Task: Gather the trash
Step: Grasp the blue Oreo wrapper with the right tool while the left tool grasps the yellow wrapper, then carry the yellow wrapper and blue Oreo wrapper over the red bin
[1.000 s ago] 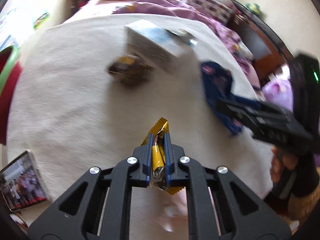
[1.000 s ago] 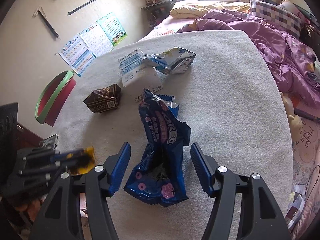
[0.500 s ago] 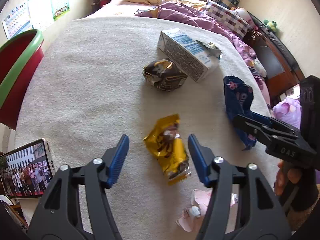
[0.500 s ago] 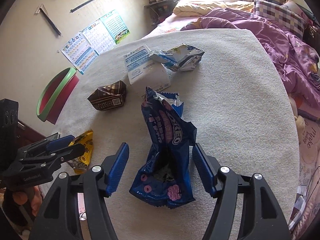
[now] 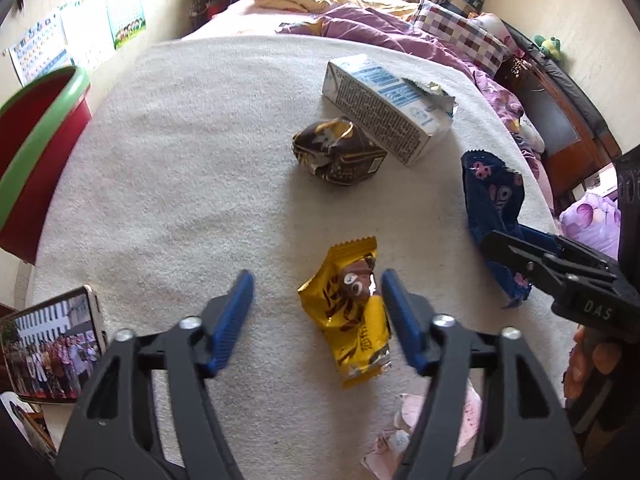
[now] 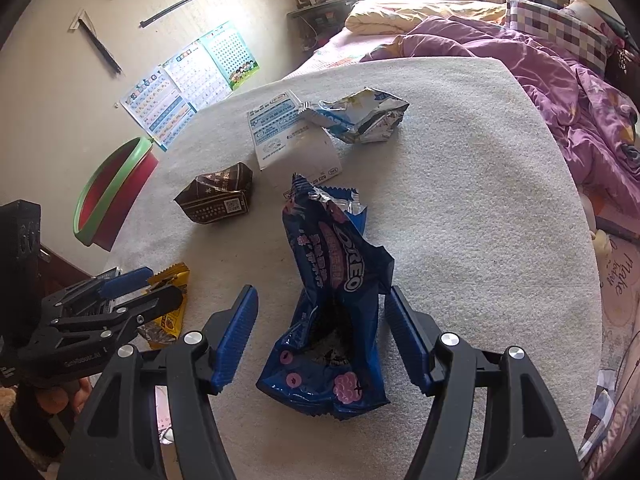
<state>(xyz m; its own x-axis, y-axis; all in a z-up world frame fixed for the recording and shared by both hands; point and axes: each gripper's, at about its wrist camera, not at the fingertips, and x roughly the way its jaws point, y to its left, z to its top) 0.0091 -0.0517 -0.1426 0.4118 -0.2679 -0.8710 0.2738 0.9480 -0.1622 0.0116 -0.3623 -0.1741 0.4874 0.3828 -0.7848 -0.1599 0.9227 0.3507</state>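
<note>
My left gripper [image 5: 318, 312] is open, its jaws on either side of a yellow snack wrapper [image 5: 352, 312] lying on the cream cloth. My right gripper [image 6: 322, 324] is open, its jaws on either side of a blue Oreo bag [image 6: 336, 304] lying on the cloth. Farther off lie a crumpled brown carton [image 5: 340, 152], a white milk carton [image 5: 384, 108] and a torn blue-white wrapper [image 6: 360, 116]. A red bin with a green rim [image 5: 32, 152] stands at the left edge. The left gripper [image 6: 132, 296] shows in the right wrist view, the right gripper [image 5: 560, 268] in the left.
A phone [image 5: 52, 344] with a lit screen lies at the near left. Crumpled pink paper [image 5: 416, 432] lies near the front edge. A bed with purple bedding [image 6: 560, 64] runs behind and to the right. Posters [image 6: 192, 68] hang on the wall.
My left gripper opened and let the yellow wrapper drop onto the cloth, then moved back slightly. My right gripper stayed open around the Oreo bag, shifting only a little.
</note>
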